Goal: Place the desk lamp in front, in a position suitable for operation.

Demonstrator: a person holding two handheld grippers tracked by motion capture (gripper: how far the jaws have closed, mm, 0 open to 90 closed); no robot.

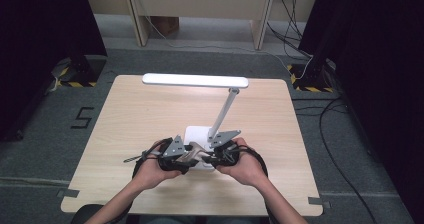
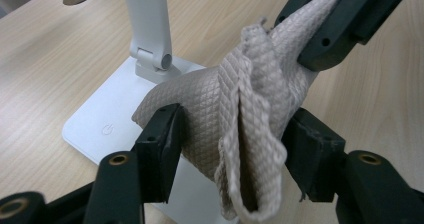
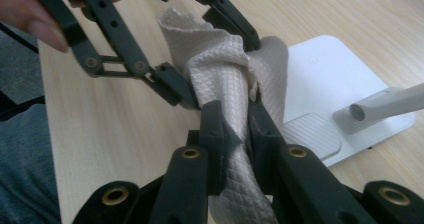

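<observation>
Right gripper view: my right gripper (image 3: 235,129) is pinching the beige cloth (image 3: 227,79) tight between nearly closed jaws. Beyond it, my left gripper (image 2: 230,144) is standing spread wide around the same bunched cloth, pads apparently not pressing, over the white lamp base (image 2: 100,129) on the bench (image 1: 150,114).
</observation>
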